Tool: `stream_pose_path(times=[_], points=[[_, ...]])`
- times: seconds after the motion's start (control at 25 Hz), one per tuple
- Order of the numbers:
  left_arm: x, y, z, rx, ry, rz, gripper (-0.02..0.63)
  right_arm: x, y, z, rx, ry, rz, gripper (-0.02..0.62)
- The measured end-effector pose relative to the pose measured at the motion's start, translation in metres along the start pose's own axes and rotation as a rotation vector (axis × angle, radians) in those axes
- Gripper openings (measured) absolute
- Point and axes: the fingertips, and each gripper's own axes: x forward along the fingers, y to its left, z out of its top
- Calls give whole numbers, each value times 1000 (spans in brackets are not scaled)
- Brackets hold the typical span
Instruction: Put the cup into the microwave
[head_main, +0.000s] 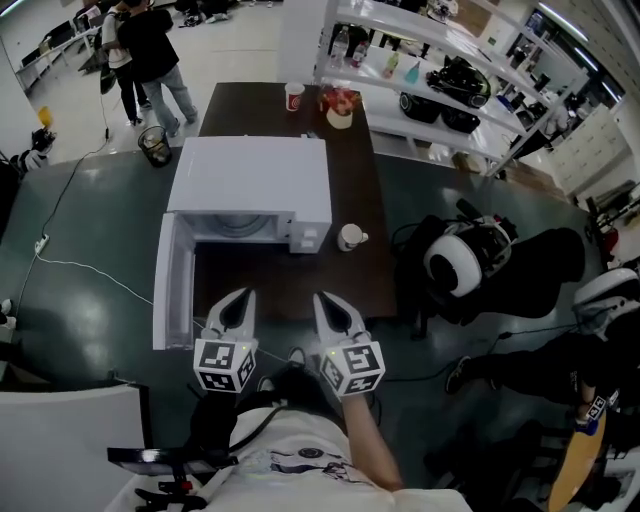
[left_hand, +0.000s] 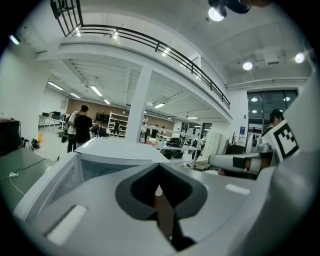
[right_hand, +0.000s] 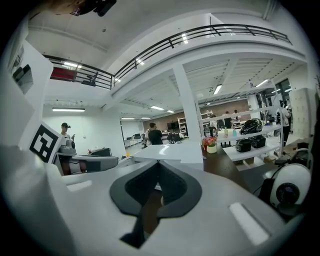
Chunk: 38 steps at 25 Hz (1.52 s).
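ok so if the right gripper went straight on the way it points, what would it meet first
Probably the microwave, near its front right corner. The right gripper, tongs shut, aims over bare table and slightly left of the cup, though depth is hard to judge.

The left gripper (left_hand: 160, 167) has its jaws closed tip to tip with nothing between them, and only a strip of brown table (left_hand: 164, 215) shows through the dark gap below the tips. Beyond them stands the white microwave (left_hand: 117, 149), its door (left_hand: 57, 185) swung open at the left, while the right gripper (left_hand: 216, 160) reaches in level from the right. Far off at the left a person in a dark top (left_hand: 82, 129) stands near a white pillar (left_hand: 140, 105)
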Motion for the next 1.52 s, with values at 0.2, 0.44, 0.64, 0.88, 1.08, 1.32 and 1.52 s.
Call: stream_pose_path(times=[0.2,0.44,0.64,0.88,1.08,1.32,1.52], points=[[35,-1,21,29,-22,19,-2,25,-28,27,-11,-41,26,2],[69,-7,27,37,-15,28,-2,41,-58,36,3,-48,39,2],[92,-21,-2,31,44,20,-2,43,-87,14,30,-11,39,2],[107,-26,-24,3,120,25,-2,41,-112,-9,84,63,13,2],[127,-23,-51,-31,190,9,-2,52,-131,-44,104,159,-7,2],[148,-12,-82,-48,262,-4,-2,75,-174,-89,93,264,-67,3],[150,-1,-109,-59,324,19,-2,91,-212,-117,95,328,-116,3]])
